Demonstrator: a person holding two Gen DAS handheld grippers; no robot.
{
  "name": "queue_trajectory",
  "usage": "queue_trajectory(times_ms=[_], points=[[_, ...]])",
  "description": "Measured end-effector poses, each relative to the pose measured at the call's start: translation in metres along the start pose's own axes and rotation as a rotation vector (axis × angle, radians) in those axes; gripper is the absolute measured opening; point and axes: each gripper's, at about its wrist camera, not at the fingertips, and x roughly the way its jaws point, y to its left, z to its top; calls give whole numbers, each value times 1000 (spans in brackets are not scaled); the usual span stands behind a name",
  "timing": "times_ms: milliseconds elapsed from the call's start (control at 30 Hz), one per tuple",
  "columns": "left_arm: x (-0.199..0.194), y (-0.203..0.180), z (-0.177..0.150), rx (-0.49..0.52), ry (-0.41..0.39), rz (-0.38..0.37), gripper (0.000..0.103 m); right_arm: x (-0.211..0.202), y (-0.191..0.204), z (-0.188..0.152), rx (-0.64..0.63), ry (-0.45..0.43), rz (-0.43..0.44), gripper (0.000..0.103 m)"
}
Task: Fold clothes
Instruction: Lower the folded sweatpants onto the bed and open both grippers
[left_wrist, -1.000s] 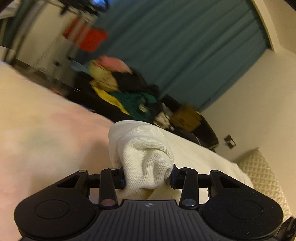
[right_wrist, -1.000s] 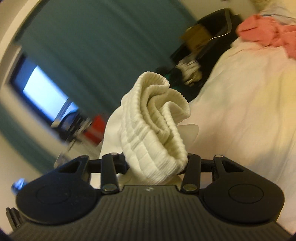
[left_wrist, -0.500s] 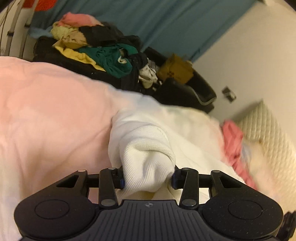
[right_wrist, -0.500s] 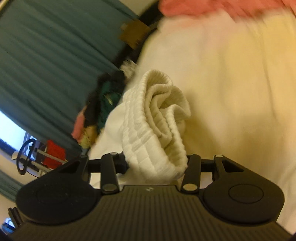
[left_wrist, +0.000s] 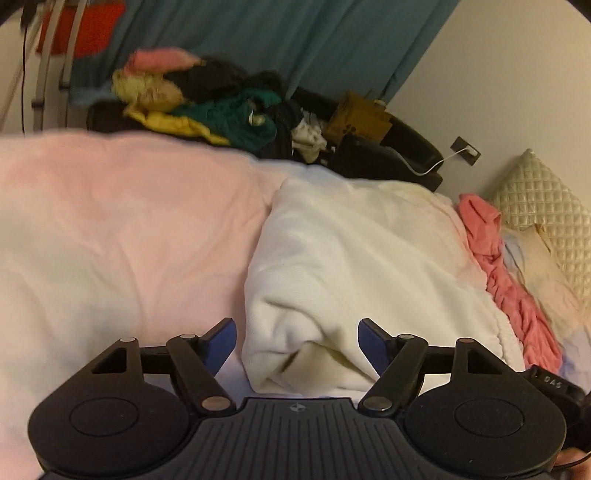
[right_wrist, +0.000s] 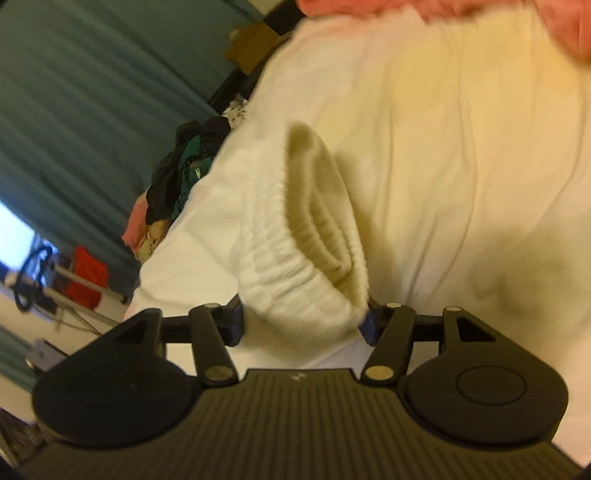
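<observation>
The left gripper (left_wrist: 297, 345) stands with its blue-padded fingers spread apart, gripping nothing; a bunched corner of the cream knit garment (left_wrist: 354, 266) lies on the bed between and just ahead of them. The right gripper (right_wrist: 304, 319) is clamped on a ribbed band of that same garment (right_wrist: 306, 236), which bulges up in a thick roll out of the jaws. Beyond the left tool the cream knit lies doubled over on the pink-and-white duvet (left_wrist: 122, 229), its left edge fairly straight. By the look of it, a fold is being laid down, with one side set free and the other gripped. The next move likely calls for lowering the ribbed band flat onto the layer beneath and squaring the edges. A crumpled pink garment (left_wrist: 502, 273) lies just right of the knit, near the quilted pillow (left_wrist: 543, 206); farther off, a heap of clothes (left_wrist: 221, 107) sits before the teal curtain (left_wrist: 277, 40).
</observation>
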Motion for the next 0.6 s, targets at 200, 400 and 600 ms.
queue_trajectory(times_ms=[200, 400, 600], points=[[-93, -41, 2, 73, -97, -18, 91, -72, 38, 1, -182, -71, -35, 61], [-181, -90, -11, 207, -172, -6, 103, -149, 82, -12, -359, -124, -19, 91], [-263, -121, -48, 300, -244, -22, 103, -228, 116, -44, -509, -196, 36, 90]])
